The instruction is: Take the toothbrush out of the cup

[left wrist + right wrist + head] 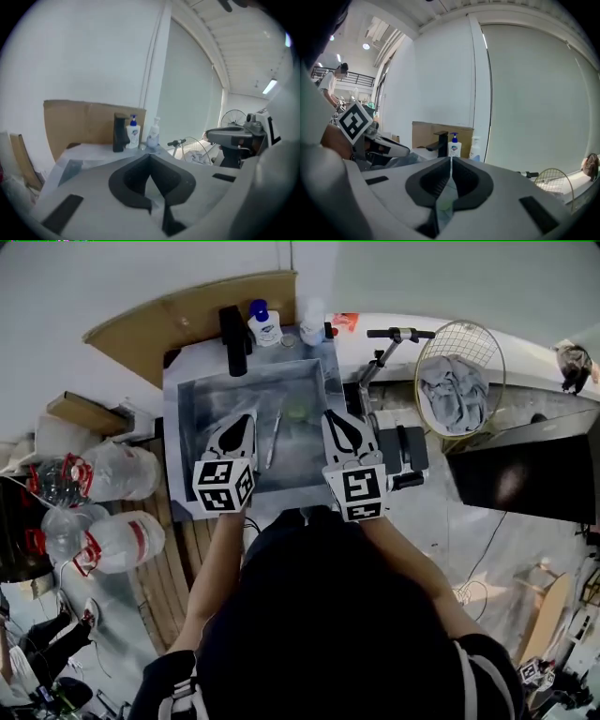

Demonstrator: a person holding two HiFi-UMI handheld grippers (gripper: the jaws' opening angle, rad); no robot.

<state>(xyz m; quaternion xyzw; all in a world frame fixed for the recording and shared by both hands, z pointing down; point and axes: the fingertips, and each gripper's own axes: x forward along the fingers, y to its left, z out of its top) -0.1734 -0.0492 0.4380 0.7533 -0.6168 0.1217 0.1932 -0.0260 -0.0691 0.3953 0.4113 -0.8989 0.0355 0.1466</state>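
Our left tongs (247, 418) and right tongs (331, 416) are both closed and empty; the toothbrush (273, 439) lies between them in the sink (202, 399), where a careless nudge may slide it away

In the sink (197, 405) lies a toothbrush (273, 439), beside what may be a cup (298, 412). A tap (234, 341), a bottle (263, 326) and another bottle (311, 324) stand on its back rim

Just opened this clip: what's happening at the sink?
A person holds two claws above a metal sink. The left claw and right claw are both shut and empty. The toothbrush lies in the basin between them, apart from a pale greenish object, possibly the cup.
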